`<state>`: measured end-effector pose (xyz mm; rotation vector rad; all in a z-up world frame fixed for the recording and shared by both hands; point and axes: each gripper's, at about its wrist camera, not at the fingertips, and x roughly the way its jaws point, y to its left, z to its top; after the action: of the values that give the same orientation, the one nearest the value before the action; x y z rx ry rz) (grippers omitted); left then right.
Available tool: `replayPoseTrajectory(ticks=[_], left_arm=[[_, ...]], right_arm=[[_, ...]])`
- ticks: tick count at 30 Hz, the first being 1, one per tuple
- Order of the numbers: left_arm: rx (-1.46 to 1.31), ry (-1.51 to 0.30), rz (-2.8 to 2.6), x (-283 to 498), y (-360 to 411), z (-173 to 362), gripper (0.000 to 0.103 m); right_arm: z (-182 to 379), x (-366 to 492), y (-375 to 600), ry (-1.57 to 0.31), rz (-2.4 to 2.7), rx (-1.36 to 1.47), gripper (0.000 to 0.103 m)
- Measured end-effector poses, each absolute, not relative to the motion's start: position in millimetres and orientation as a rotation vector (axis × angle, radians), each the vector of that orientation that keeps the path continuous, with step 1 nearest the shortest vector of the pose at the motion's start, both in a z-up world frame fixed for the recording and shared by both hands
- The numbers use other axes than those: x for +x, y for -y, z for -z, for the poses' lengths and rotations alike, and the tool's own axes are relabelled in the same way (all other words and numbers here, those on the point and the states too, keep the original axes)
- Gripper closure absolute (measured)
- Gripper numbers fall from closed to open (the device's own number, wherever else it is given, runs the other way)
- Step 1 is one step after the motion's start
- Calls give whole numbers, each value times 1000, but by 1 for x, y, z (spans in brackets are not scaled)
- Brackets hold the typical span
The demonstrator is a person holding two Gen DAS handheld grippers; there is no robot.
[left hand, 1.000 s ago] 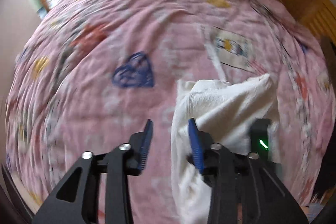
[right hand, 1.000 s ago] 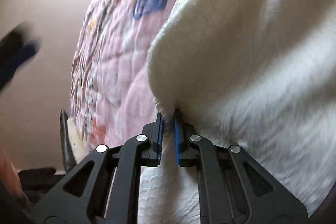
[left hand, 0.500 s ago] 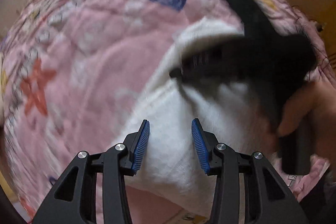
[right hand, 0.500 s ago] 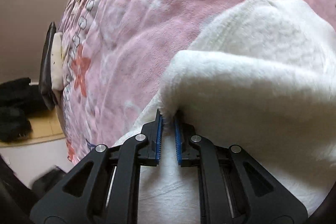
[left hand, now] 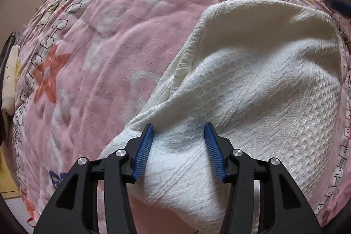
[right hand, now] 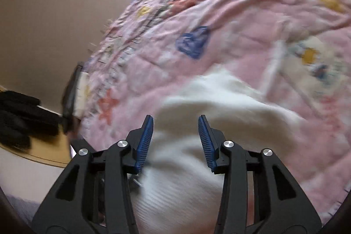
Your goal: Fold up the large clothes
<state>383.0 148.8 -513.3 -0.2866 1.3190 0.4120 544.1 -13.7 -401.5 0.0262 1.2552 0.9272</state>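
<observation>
A white knitted garment [left hand: 252,84] lies folded over itself on a pink patterned blanket [left hand: 105,54]. In the left wrist view my left gripper [left hand: 178,133] is open, its blue pads astride a raised fold at the garment's near edge, touching or just above the cloth. In the right wrist view the same garment [right hand: 219,106] is blurred below my right gripper [right hand: 175,124], which is open and empty just above it. Each gripper is hidden from the other's view.
The blanket [right hand: 219,14] covers a bed and hangs over its edge. At the bed's left edge lies a dark flat object with a white part [right hand: 73,93]. Black items [right hand: 17,115] sit on a wooden surface beyond. A beige wall [right hand: 65,3] stands behind.
My right gripper was shut on the garment's edge and has let go and opened, pulling back. My left gripper has come down onto the garment's near fold. The right view is still blurred.
</observation>
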Motion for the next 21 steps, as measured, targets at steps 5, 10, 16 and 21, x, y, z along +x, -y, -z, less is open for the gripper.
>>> replayPoseTrajectory(ticks=[5,10,16,21], left_arm=[[-216,-1317,-438,378,-147,515,37],[-240,-1317,-444,368,-158,523,30],[-290,-1354,-491,378,-181,535,20],[-328,-1386,-396,384,-184,519,27]], right_arm=[[466,549,48,-1368,-815,20,95],[502,573,19,-1389,-721,-22,103],[532,593,-6,-1412,-647,31,103],[467,549,34,-1223,-718,146,100]])
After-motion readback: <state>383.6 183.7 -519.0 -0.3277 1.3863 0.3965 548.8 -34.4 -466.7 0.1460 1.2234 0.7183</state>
